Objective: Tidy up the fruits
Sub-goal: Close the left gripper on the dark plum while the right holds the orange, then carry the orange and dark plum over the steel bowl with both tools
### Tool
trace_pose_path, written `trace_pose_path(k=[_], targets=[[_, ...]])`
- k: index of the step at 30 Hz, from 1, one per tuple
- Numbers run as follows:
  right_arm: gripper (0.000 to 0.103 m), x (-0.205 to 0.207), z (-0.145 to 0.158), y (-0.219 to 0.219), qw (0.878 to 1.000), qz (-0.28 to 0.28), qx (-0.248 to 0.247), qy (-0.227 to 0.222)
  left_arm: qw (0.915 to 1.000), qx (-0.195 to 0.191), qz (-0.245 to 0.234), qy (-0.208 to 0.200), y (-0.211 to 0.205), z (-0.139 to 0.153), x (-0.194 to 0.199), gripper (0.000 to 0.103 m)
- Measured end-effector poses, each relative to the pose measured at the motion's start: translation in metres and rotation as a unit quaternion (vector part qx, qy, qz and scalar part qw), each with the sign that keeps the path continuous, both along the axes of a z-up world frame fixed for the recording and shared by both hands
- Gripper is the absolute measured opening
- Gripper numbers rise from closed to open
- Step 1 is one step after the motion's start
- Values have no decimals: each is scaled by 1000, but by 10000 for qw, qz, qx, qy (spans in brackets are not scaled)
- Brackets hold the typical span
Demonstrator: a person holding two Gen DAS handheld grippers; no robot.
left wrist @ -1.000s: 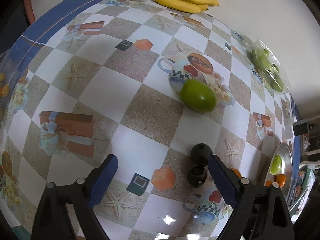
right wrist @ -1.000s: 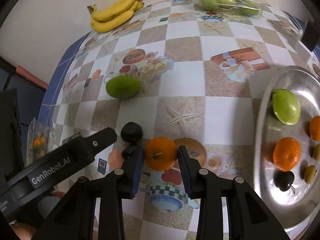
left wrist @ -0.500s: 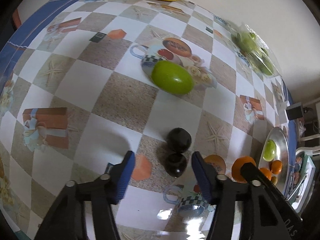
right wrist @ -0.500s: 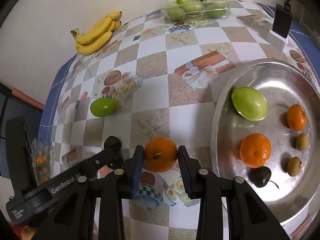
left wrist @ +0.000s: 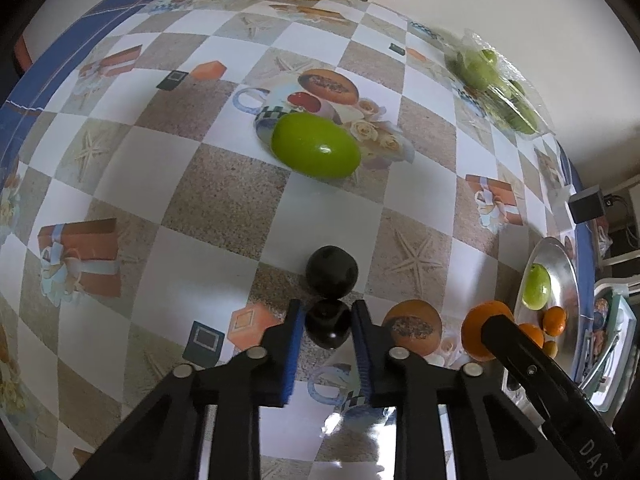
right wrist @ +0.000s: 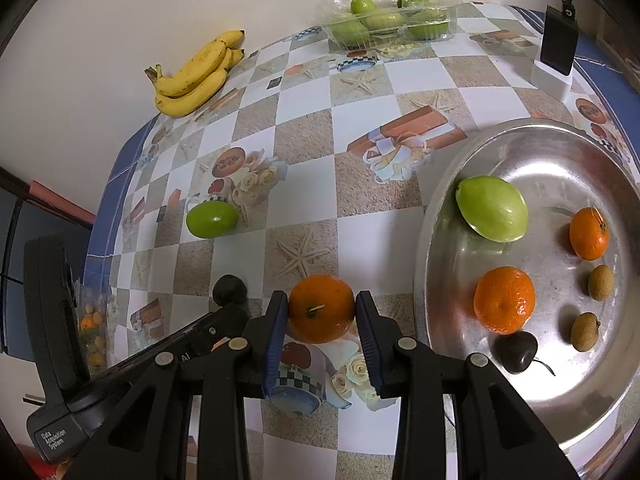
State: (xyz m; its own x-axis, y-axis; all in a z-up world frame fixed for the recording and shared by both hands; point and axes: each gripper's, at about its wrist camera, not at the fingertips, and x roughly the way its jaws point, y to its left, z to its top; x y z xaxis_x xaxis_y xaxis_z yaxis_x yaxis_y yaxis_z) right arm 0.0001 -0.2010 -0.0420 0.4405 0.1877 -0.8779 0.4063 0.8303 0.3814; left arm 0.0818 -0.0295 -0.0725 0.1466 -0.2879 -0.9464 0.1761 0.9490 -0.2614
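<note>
My left tool point(left wrist: 327, 326) had shut across the middle of the small, light, slippery-looking dark fruit point(left wrist: 326, 329) on the near bench point(left wrist: 224, 200), while my right tool point(right wrist: 321, 311) clamped a firm orange point(right wrist: 321, 307) left of the tray point(right wrist: 432, 216).

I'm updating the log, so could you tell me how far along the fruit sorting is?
Done: several fruits already lie in the metal tray. In hand: the right gripper holds an orange; the left gripper is shut on a dark plum. Left: another plum and a green fruit.
</note>
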Motion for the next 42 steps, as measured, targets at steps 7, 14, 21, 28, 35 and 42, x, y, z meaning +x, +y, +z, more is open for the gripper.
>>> trace_pose_path(k=[7, 14, 21, 28, 35, 42], targets=[[36, -1, 3, -1, 9999, -16, 63, -83, 10000, -8, -17, -57, -2, 3, -1, 24], [36, -6, 9, -7, 9999, -114, -6, -128, 9994, -73, -11, -351, -3, 23, -4, 24], [36, -15, 14, -22, 9993, -344, -66, -143, 9974, -187, -55, -696, -10, 43, -9, 24], [36, -33, 19, -50, 9969, -756, -138, -149, 9939, -258, -415, -985, -36, 58, -22, 24], [36, -56, 19, -83, 9923, -1209, -263, -53, 9879, -308, -989, -1151, -75, 65, -46, 24], [36, -78, 22, -110, 9873, -1565, -271, -83, 9791, -387, -1607, -1186, -116, 63, -72, 24]])
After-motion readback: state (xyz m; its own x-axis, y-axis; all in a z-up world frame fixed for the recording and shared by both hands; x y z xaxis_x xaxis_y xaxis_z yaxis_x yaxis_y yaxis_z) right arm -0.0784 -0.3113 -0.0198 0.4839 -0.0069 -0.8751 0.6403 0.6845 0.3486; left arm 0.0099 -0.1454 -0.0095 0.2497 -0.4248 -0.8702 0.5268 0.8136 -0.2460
